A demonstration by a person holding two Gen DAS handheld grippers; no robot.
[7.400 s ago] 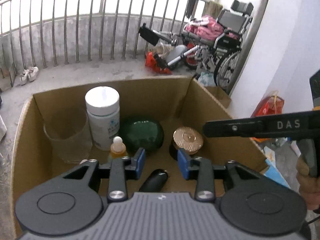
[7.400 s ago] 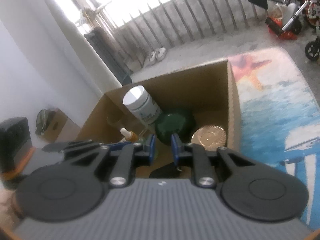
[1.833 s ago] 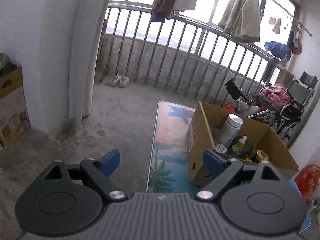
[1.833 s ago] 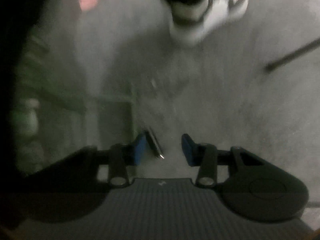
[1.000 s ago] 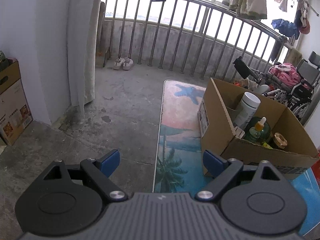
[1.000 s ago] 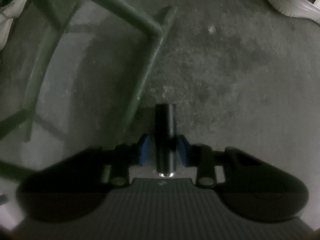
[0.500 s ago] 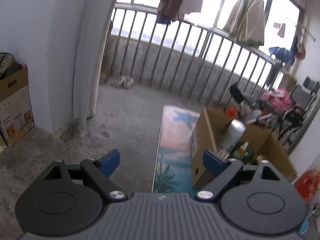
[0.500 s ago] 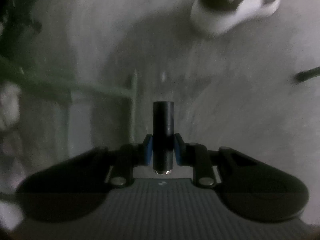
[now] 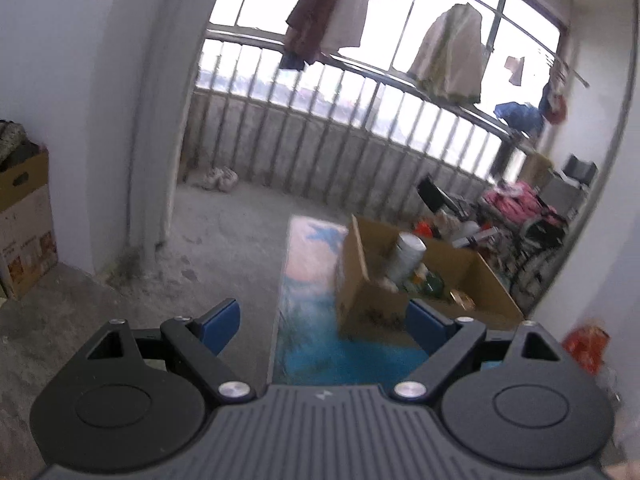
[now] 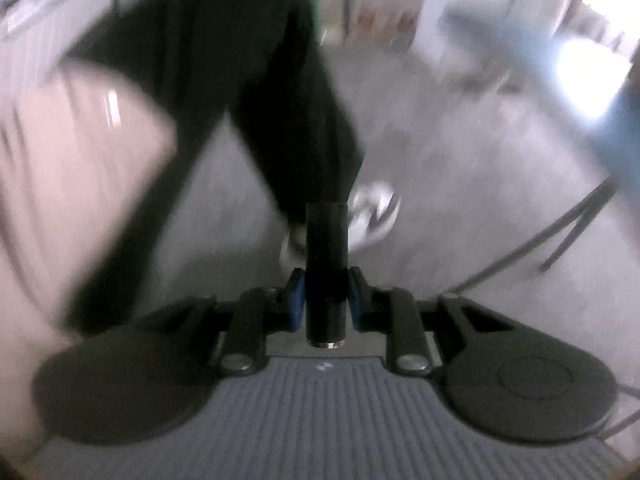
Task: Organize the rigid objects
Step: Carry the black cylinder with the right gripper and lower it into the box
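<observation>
The right gripper (image 10: pixel 325 300) has its 2 blue pads clamped on a short black cylindrical tube with a silver end (image 10: pixel 326 276), which stands between the fingers pointing away from the camera. Its jaws have just been closing on that tube. Beyond it, blurred, are a person's dark trouser leg (image 10: pixel 280 92) and a white shoe (image 10: pixel 372 208) on grey concrete floor (image 10: pixel 460 184).

The left gripper (image 9: pixel 324 320) is spread wide with nothing between its pads. Ahead of it a colourful printed mat (image 9: pixel 304 280) lies on the floor, bearing an open brown cardboard box (image 9: pixel 360 304). Inside stands a white plastic bottle (image 9: pixel 404 256) beside smaller blurred items. Behind is a barred balcony railing (image 9: pixel 340 136).
</observation>
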